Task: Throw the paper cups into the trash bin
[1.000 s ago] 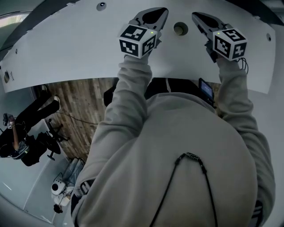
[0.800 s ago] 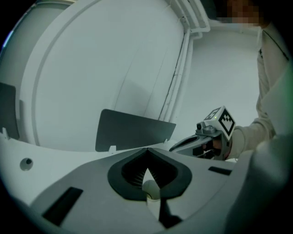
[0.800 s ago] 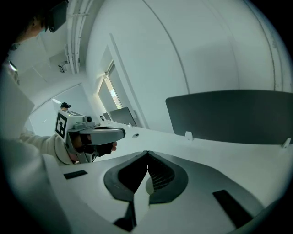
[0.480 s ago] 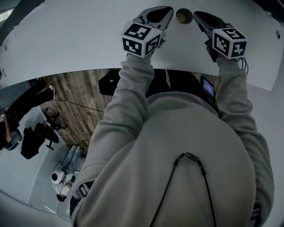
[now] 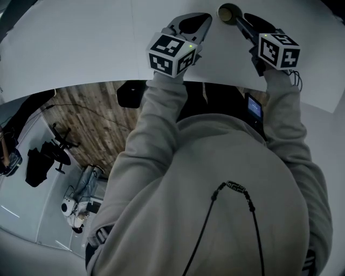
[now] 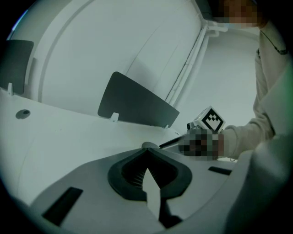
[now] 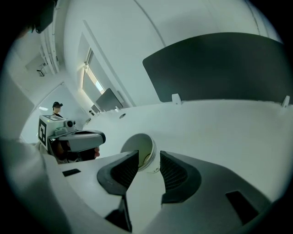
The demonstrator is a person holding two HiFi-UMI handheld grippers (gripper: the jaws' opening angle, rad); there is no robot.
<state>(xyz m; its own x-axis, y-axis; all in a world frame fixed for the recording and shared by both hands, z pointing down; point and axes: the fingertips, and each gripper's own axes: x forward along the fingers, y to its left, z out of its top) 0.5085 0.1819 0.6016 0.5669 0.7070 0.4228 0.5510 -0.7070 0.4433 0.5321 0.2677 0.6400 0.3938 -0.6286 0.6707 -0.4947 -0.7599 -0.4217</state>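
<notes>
A paper cup (image 5: 228,11) lies on its side on the white table (image 5: 81,48), its open mouth (image 7: 138,147) facing my right gripper. My right gripper (image 7: 149,158) has just been opening its jaws, and they stand open on either side of the cup's rim without pressing on it. In the head view the right gripper (image 5: 241,20) reaches the cup at the top edge. To its left, my left gripper (image 5: 201,20) hovers over bare table. Its jaws (image 6: 146,153) meet at the tips, shut with nothing held.
Dark upright panels (image 6: 137,104) (image 7: 219,68) stand at the table's far edge. A round grommet (image 6: 23,114) sits in the tabletop. Beyond the table's near edge lies wooden floor (image 5: 91,118). A small dark device (image 5: 253,108) hangs at the person's right side.
Both grippers have come down toward the table. The cup, earlier apart between the two grippers, now lies at the right gripper's tips. The right jaws have opened.
</notes>
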